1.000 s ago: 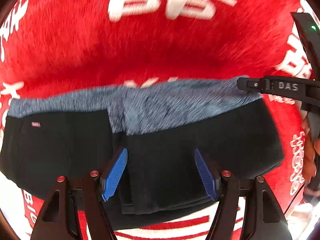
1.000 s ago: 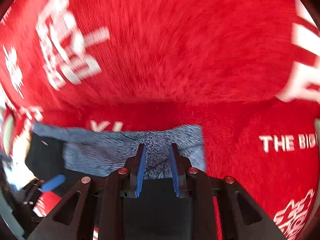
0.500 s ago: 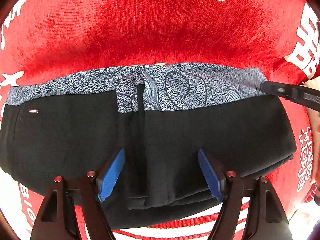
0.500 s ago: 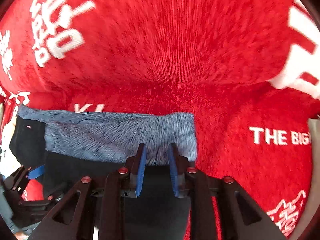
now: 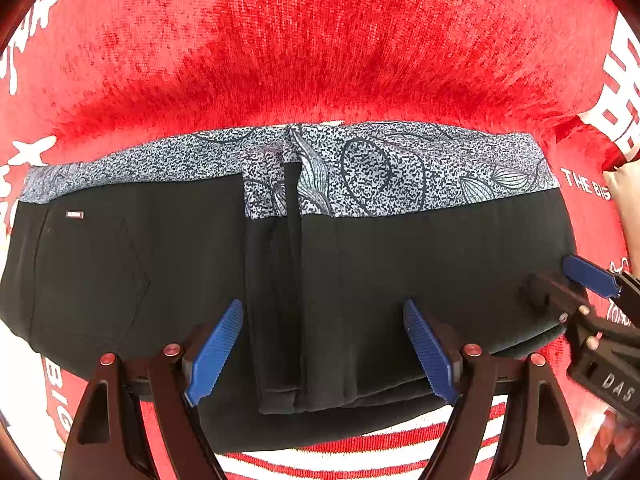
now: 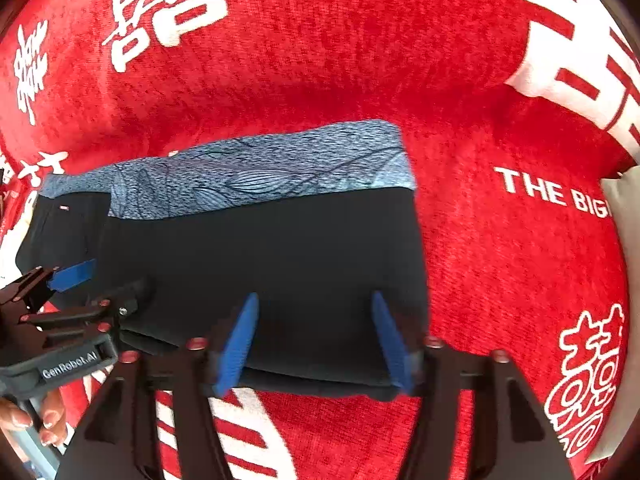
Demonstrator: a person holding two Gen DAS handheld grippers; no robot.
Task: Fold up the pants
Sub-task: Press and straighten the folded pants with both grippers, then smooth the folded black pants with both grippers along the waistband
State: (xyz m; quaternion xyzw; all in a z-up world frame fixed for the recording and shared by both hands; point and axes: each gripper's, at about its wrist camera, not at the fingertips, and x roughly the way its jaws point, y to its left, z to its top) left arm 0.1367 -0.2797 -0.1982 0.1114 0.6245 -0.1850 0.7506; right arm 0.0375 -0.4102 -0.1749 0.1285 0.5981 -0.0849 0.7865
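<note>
My left claw (image 5: 324, 354) is spread wide, pinching nothing, hovering over the near edge of the pants (image 5: 420, 280). Between its fingers lies the narrow folded strip running straight away from me toward the waistband (image 5: 400, 168). My right claw (image 6: 316, 344) is also spread and empty, sitting over the near right corner of the same bundle (its right finger is just about at the pants' right edge).

The pants lie flat on the red cloth (image 5: 320, 60), already folded into a wide rectangle. The long axis runs left-right across both views, with the black part near me and the patterned waistband along the far edge. A back pocket shows on the left portion.

What the next move turns on, as I judge it: the bundle is longer side to side than deep, so another fold should go across that long axis, one end brought over the other. The right claw is nearer the right end; the left one sits mid-bundle, so it would have to slide left to reach the pocket end. Neither claw appears to touch the fabric, though I can't be sure.
</note>
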